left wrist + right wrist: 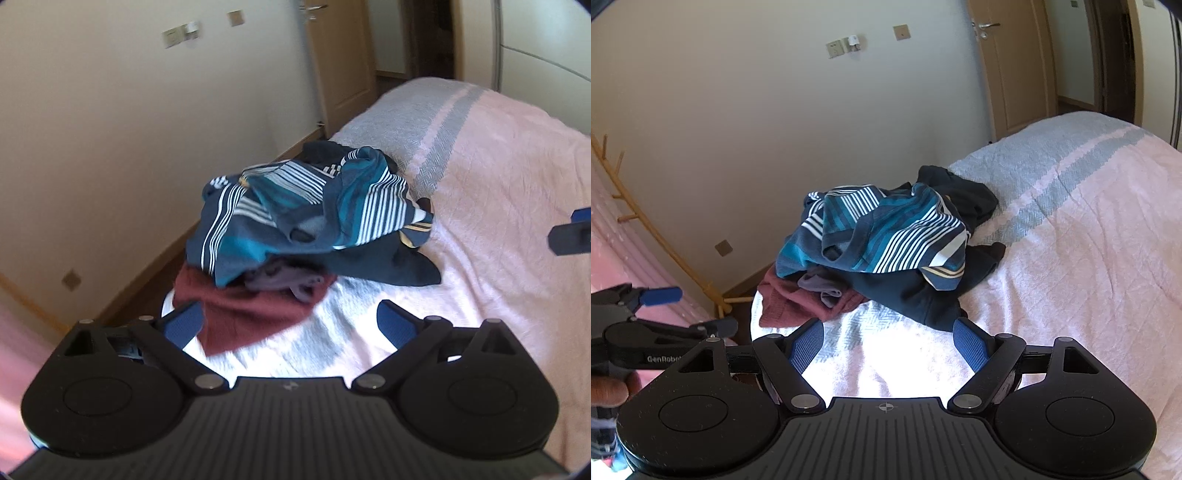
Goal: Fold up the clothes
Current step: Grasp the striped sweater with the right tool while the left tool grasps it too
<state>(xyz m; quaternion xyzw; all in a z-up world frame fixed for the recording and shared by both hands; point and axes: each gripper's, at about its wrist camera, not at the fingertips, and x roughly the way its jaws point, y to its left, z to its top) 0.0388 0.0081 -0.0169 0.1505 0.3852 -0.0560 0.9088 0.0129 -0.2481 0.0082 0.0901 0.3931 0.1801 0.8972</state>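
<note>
Black ribbed housing fills the bottom of both wrist views, and from it each gripper's blue-padded fingers spread wide with nothing between them but bedding. Ahead of the left gripper (290, 325), a crumpled maroon knit garment (240, 314) lies closest, its lower edge reaching almost between the jaws, nearer the left finger (183, 321). Beyond it sits a small grey-purple cloth (284, 282), and heaped on top is a rumpled navy and teal shirt with white stripes (295, 206), over a dark navy garment (388, 264) that spreads rightward. This pile rests on a pink and grey woven bedspread (498, 206) near the bed's left edge. From the right gripper (888, 345), the same pile lies ahead, slightly left of centre, untouched. Far left of its jaws, a hand (607, 391) holds the other gripper, also released.
</note>
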